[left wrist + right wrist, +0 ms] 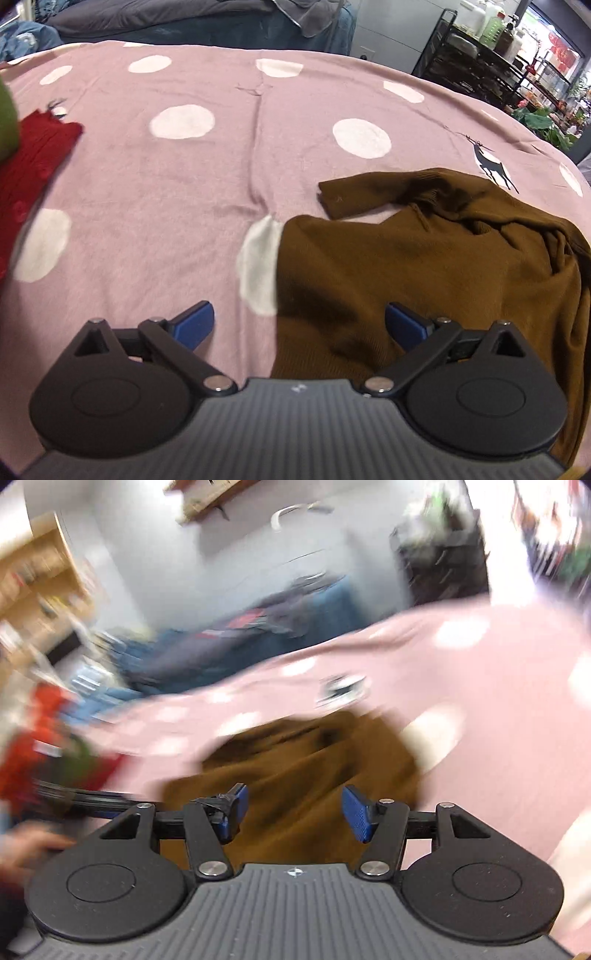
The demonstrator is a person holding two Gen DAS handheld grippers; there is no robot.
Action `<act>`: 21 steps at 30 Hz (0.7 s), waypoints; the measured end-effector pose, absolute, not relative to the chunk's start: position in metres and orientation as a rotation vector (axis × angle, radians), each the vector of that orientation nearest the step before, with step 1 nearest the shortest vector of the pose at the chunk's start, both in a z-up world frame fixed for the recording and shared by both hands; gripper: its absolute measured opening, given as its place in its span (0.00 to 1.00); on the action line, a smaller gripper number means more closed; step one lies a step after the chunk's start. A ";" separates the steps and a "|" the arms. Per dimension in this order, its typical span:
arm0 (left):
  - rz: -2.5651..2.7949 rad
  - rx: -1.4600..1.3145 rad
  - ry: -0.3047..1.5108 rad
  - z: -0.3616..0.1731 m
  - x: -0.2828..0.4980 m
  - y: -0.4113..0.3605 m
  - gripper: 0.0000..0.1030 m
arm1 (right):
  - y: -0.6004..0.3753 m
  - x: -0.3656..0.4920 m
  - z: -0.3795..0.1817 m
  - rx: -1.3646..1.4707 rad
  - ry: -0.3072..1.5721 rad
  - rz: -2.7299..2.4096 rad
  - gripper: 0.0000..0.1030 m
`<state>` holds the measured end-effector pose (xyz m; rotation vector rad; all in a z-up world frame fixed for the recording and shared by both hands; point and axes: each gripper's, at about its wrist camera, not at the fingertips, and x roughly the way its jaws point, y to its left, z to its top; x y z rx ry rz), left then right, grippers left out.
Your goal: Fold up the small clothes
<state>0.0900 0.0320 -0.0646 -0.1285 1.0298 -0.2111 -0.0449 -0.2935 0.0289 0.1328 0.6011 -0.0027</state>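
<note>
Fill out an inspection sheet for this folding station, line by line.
Surface: pink blanket with white dots, creased down the middle.
Job's things: brown sweater crumpled, unfolded, one sleeve lying out to the left.
Clutter: red garment at the left edge.
Tongs: left tongs open above the sweater's left edge; right tongs open over the sweater, holding nothing; that view is blurred.
Cables: nothing seen.
Surroundings: grey bedding behind; black shelf with bottles.
</note>
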 end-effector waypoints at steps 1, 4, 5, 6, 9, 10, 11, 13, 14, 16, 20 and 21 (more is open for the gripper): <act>-0.231 -0.130 1.026 -0.066 0.092 0.028 0.91 | -0.291 -0.033 0.027 0.070 0.595 -0.062 0.97; -0.277 -0.051 0.999 -0.067 0.092 0.008 0.59 | -0.297 0.000 0.009 0.072 0.657 -0.077 1.00; -0.326 -0.047 0.999 -0.067 0.092 0.003 0.31 | -0.298 0.008 0.003 0.101 0.684 -0.062 1.00; -0.359 -0.070 1.009 -0.067 0.091 0.000 0.28 | -0.296 0.015 -0.004 0.102 0.713 -0.059 0.98; -0.399 -0.029 1.006 -0.060 0.084 -0.007 0.17 | -0.294 0.006 -0.011 0.060 0.691 -0.114 0.21; -0.408 -0.027 1.005 -0.058 0.081 -0.006 0.17 | -0.297 -0.004 -0.008 0.102 0.663 -0.093 0.17; -0.418 -0.023 1.004 -0.056 0.077 -0.004 0.16 | -0.305 -0.012 -0.006 0.150 0.637 -0.088 0.14; -0.423 -0.029 1.002 -0.052 0.069 0.006 0.14 | -0.326 -0.035 -0.001 0.214 0.589 -0.108 0.12; -0.411 -0.041 1.003 -0.050 0.065 0.014 0.12 | -0.334 -0.046 0.004 0.235 0.559 -0.126 0.11; -0.383 -0.061 1.012 -0.045 0.058 0.030 0.12 | -0.348 -0.067 0.011 0.266 0.527 -0.164 0.09; -0.308 -0.026 1.044 -0.039 0.048 0.051 0.16 | -0.373 -0.106 0.010 0.269 0.517 -0.286 0.07; -0.286 -0.007 1.048 -0.038 0.048 0.049 0.17 | -0.380 -0.109 0.005 0.299 0.546 -0.289 0.07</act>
